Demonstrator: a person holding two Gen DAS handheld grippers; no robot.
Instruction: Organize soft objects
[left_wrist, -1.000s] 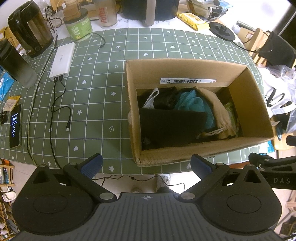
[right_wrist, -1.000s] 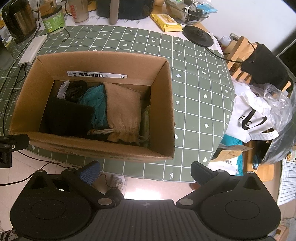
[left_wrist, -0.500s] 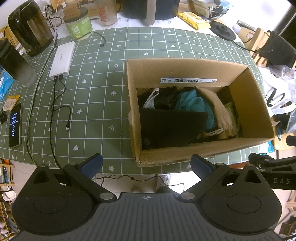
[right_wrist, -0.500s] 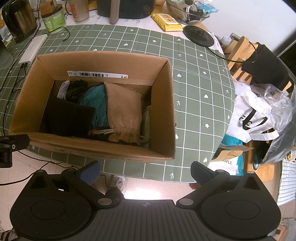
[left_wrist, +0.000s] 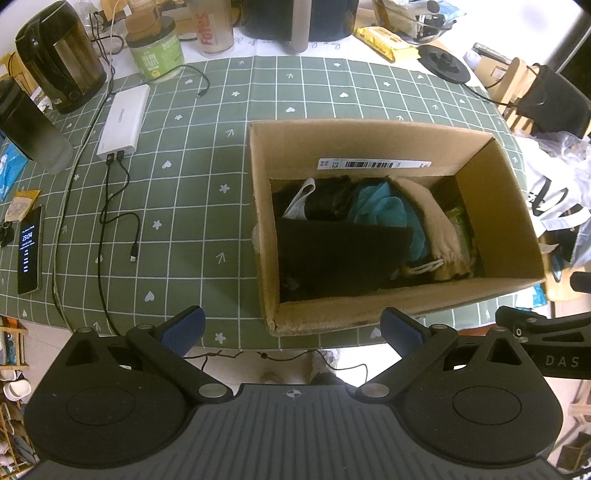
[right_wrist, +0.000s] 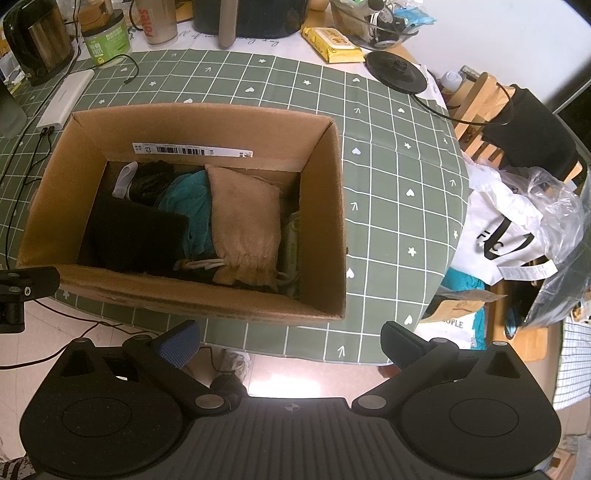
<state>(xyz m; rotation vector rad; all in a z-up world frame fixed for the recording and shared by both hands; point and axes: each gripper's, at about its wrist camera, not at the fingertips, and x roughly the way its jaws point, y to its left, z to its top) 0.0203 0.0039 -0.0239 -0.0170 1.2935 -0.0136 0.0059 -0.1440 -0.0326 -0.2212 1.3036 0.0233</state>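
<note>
An open cardboard box (left_wrist: 369, 144) (right_wrist: 325, 236) stands near the front edge of the green checked tablecloth. Inside lie a folded black cloth (left_wrist: 340, 254) (right_wrist: 136, 236), a teal towel (left_wrist: 388, 210) (right_wrist: 188, 203), a tan drawstring pouch (left_wrist: 439, 229) (right_wrist: 247, 225), a black and white item (left_wrist: 317, 195) at the back left, and a green item (right_wrist: 291, 243) against the right wall. My left gripper (left_wrist: 291, 325) is open and empty, held off the table's front edge. My right gripper (right_wrist: 291, 339) is open and empty too, in front of the box.
A white power bank (left_wrist: 123, 120) with black cables, a phone (left_wrist: 29, 254), a black kettle (left_wrist: 59, 55), a dark tumbler (left_wrist: 33, 136) and a green jar (left_wrist: 157, 51) sit left and behind. Bags (right_wrist: 517, 229) and a chair (right_wrist: 480, 110) crowd the right.
Both grippers have stayed open and nearly still. The box and its contents have not moved.
</note>
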